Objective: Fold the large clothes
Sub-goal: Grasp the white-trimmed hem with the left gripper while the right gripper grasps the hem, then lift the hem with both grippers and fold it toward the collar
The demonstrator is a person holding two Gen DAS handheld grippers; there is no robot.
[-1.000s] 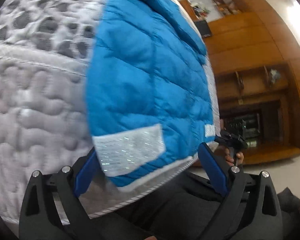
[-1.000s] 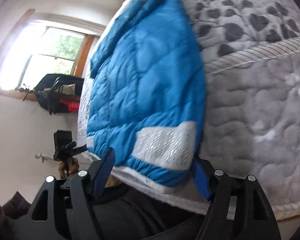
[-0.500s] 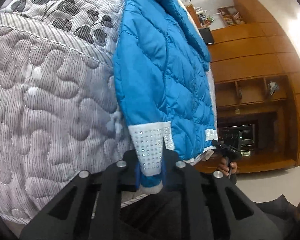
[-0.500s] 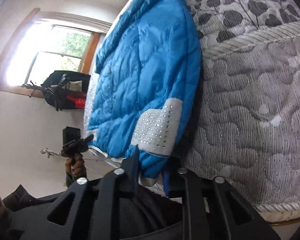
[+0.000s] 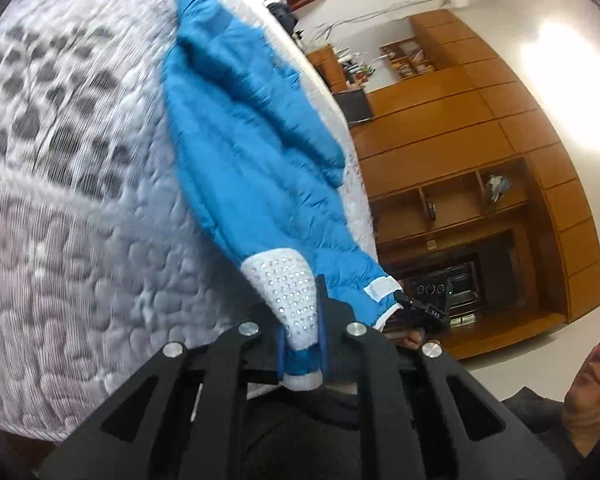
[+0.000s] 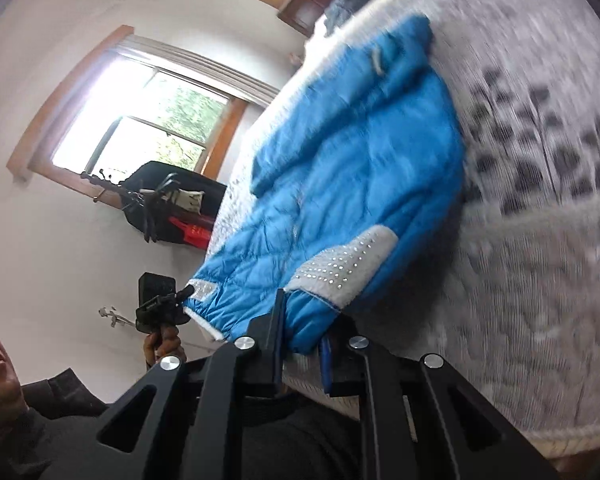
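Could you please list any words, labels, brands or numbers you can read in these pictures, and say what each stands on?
No text can be read with certainty.
Small white marking on the black camera block of the right tool: too small to read.
Blue quilted puffer jacket, its white studded pocket patch and the grey patterned mattress: no lettering visible.

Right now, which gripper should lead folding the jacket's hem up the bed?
Left, marginally. Left gripper and right gripper each clamp a hem corner of the jacket, but the left's bite looks deeper.
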